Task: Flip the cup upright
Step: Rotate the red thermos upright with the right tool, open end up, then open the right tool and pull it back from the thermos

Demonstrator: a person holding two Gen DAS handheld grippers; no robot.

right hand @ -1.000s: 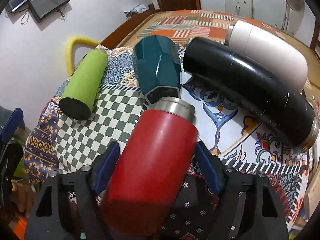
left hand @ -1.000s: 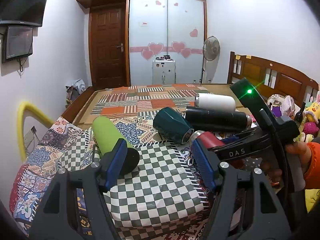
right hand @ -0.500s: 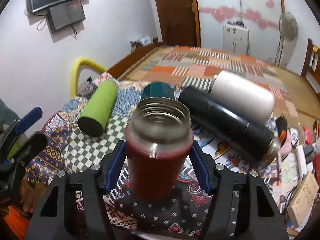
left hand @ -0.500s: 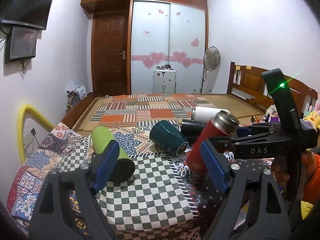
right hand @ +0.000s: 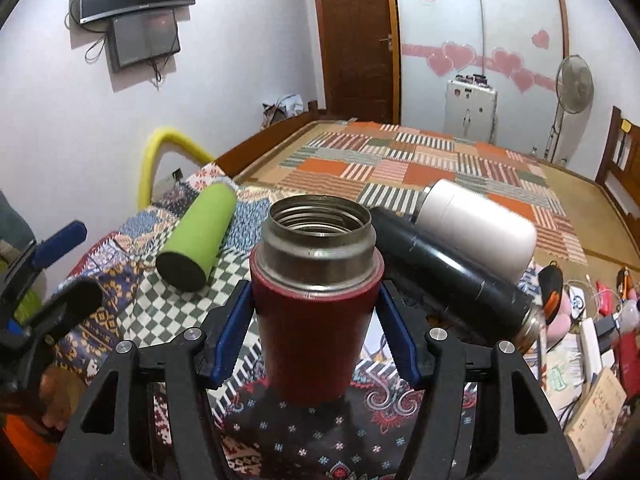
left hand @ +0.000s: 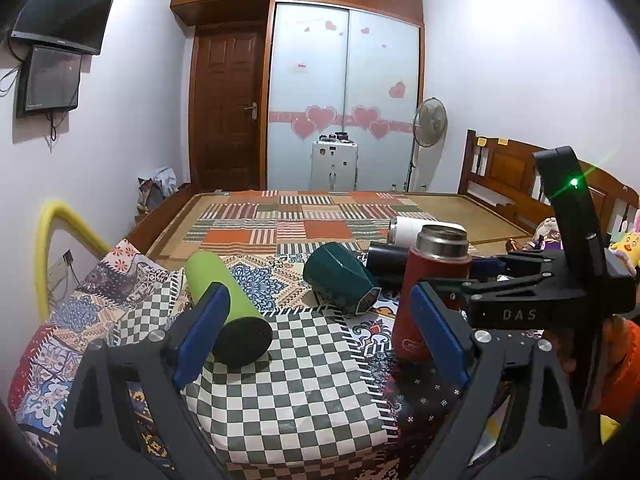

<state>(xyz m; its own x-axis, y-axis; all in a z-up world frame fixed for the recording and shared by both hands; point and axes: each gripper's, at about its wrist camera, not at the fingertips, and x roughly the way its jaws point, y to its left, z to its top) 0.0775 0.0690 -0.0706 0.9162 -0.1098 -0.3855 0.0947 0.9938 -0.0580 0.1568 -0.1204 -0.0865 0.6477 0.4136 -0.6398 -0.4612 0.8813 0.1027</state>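
Right gripper (right hand: pixel 316 312) has its blue pads on both sides of the red cup (right hand: pixel 316 312), pinching it w/ the steel mouth facing up. Cup stands upright on the dark flowered patch of the quilt (left hand: pixel 288 380), base apparently on the cloth, though the contact line is hard to read from either cam. From the left wrist view the same cup (left hand: pixel 430 296) shows at the right, clamped by the other tool, and an orange-sleeved hand (left hand: pixel 616 344) is on that handle.

Left gripper (left hand: pixel 316 344) is spread wide, nothing between the pads, hanging over the checkered section of the cover. Its left pad overlaps the green cup (left hand: pixel 224 304) in the picture, but I can't tell if it touches.

Other stuff on the bed, all lying on their sides: green cup at left, teal cup (left hand: pixel 340 280) in the middle w/ its opening toward the cams, black flask (right hand: pixel 452 280) just behind the red cup, white flask (right hand: pixel 476 228) up against the black one on the far side. TV (left hand: pixel 60 8) on the left wall, fan (left hand: pixel 430 124) by the wardrobe.
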